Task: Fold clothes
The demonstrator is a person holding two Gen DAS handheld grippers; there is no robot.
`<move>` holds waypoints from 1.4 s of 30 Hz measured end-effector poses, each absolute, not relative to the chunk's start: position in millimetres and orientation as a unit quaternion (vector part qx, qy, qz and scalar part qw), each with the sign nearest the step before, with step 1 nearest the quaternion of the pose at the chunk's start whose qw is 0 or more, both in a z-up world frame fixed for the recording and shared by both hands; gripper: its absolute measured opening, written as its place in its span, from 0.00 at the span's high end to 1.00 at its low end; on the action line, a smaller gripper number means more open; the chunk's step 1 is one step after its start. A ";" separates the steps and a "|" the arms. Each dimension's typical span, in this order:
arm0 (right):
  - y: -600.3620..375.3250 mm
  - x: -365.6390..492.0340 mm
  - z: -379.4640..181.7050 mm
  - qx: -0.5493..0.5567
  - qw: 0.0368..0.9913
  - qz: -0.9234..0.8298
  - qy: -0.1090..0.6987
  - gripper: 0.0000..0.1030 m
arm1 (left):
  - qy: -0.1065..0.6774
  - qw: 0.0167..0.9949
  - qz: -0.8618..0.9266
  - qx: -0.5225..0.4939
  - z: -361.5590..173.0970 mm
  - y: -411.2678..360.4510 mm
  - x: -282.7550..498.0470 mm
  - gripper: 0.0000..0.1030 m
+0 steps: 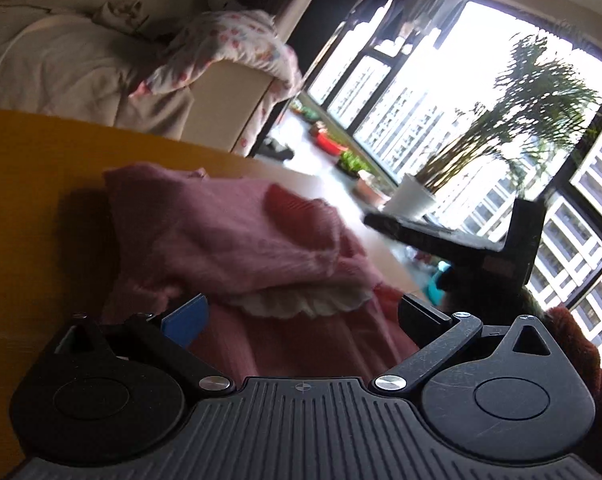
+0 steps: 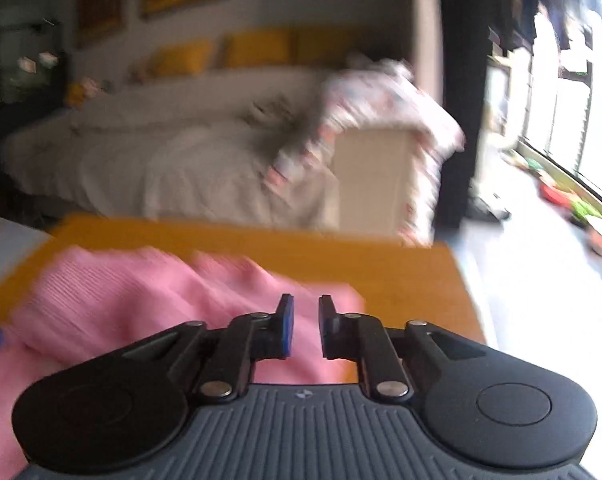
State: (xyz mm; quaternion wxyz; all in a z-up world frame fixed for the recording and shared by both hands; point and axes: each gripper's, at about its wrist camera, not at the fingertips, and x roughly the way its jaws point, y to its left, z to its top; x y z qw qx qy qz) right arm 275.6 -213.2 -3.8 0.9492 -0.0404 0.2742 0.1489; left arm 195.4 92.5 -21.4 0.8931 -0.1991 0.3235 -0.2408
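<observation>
On the yellow surface (image 1: 41,184): one pink sweater (image 1: 229,232), bunched, with a white frilled edge showing under a fold. Left tool (image 1: 301,312): fingers spread wide over the sweater, nothing between them. Right tool (image 2: 303,320): fingers nearly together with a narrow gap, apparently gripping nothing, though this view is blurred. Behind: a sofa (image 2: 181,152) with cloth covers.
</observation>
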 end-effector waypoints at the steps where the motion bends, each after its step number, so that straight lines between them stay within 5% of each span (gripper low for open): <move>1: -222.4 274.1 -6.3 -0.040 0.950 0.136 0.278 0.87 | 0.322 0.894 -0.243 -0.196 -19.9 93.1 195.4 0.00; 5: -246.6 263.9 1.2 0.001 0.952 0.145 0.269 0.82 | 0.315 0.897 -0.252 -0.183 -13.7 93.8 197.2 0.00; 9: -232.7 256.9 14.4 0.043 0.944 0.217 0.245 0.44 | 0.303 0.901 -0.258 -0.172 -9.4 83.9 206.0 0.00; 13: -199.5 275.6 -1.5 0.050 0.932 0.241 0.265 0.43 | 0.305 0.900 -0.264 -0.163 -10.7 75.3 212.0 0.00; 14: -190.9 284.0 -8.7 0.049 0.930 0.238 0.275 0.46 | 0.304 0.900 -0.266 -0.161 -10.9 73.9 214.1 0.00; 17: -166.5 296.4 -24.0 0.033 0.917 0.254 0.305 0.93 | 0.304 0.901 -0.268 -0.158 -13.4 71.9 227.0 0.00; 23: -160.7 255.2 4.0 -0.071 0.950 0.213 0.215 0.96 | 0.336 0.896 -0.235 -0.172 -35.0 77.0 256.9 0.00; 29: -208.0 279.8 -14.7 -0.057 0.950 0.130 0.276 1.00 | 0.351 0.893 -0.218 -0.180 -48.4 76.7 258.0 0.00; 32: -225.8 281.7 -12.9 0.003 0.948 0.146 0.284 0.97 | 0.353 0.893 -0.218 -0.173 -49.1 74.5 255.7 0.00; 34: -225.1 277.1 -4.0 0.035 0.945 0.186 0.269 0.87 | 0.355 0.893 -0.217 -0.172 -49.6 73.8 255.4 0.00; 36: -214.6 276.0 2.7 0.044 0.941 0.215 0.257 0.62 | 0.356 0.893 -0.215 -0.173 -49.8 73.2 255.4 0.00; 40: -186.3 284.0 -4.7 0.045 0.932 0.238 0.269 0.45 | 0.356 0.893 -0.215 -0.174 -49.7 72.6 253.7 0.00; 42: -175.6 292.9 -18.1 0.048 0.928 0.227 0.291 0.48 | 0.347 0.894 -0.223 -0.173 -44.6 73.1 250.7 0.00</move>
